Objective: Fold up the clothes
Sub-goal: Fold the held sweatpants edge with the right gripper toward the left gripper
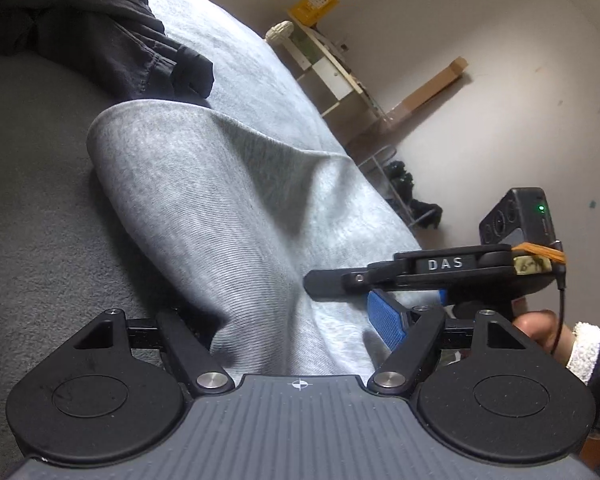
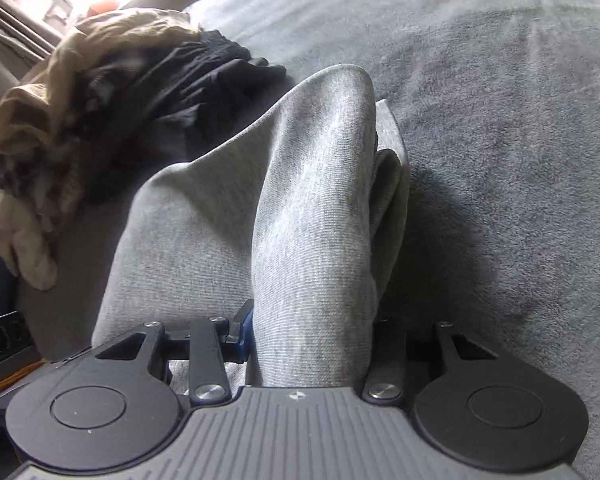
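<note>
The left claw (image 1: 300, 320) is clamped on the edge of a grey garment (image 1: 228, 208), which rises ahead of it off the grey bed (image 1: 32, 208). The right claw (image 2: 312, 332) pinches the same garment, apparently lifted clear. A dark clothes pile (image 2: 112, 100) lies ahead-left of the right claw.

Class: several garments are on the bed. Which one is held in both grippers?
The light grey garment, pinched by the left gripper and right gripper; the black and tan clothes lie heaped, untouched.
</note>
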{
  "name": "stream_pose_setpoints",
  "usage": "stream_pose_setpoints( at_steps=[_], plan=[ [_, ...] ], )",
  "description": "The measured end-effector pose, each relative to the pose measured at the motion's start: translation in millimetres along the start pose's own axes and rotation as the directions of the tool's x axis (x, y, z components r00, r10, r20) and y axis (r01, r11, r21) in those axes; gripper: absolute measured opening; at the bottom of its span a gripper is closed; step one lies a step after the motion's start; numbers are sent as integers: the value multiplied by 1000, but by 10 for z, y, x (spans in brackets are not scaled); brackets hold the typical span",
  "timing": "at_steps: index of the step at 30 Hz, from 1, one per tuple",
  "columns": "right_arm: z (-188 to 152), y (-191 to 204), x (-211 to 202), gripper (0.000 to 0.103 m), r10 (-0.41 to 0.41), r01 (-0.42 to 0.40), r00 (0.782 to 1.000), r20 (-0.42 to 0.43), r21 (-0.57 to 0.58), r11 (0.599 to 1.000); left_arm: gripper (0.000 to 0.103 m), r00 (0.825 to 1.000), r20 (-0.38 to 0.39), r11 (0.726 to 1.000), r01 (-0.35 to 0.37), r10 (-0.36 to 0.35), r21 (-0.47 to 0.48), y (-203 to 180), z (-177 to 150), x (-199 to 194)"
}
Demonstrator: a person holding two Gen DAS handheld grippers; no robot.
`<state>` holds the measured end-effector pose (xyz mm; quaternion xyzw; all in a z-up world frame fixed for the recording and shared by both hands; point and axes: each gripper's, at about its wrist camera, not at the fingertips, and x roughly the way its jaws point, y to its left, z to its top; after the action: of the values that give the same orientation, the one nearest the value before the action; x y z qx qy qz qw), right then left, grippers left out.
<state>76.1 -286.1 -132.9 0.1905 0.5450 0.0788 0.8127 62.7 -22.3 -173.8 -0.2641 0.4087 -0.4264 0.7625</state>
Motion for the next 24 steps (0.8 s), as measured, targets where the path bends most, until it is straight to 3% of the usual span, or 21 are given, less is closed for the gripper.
stream_pose_setpoints(
  at_steps=[11, 24],
  plan=[
    [84, 277, 208, 48, -159, 157, 984, -83, -29, 987, 74, 996, -5, 996, 85, -85, -27, 187, -10, -22],
    [215, 349, 331, 50, -211, 207, 959, -191, -38, 978, 75, 986, -16, 984, 165, -166, -65, 334, -55, -1]
  ],
)
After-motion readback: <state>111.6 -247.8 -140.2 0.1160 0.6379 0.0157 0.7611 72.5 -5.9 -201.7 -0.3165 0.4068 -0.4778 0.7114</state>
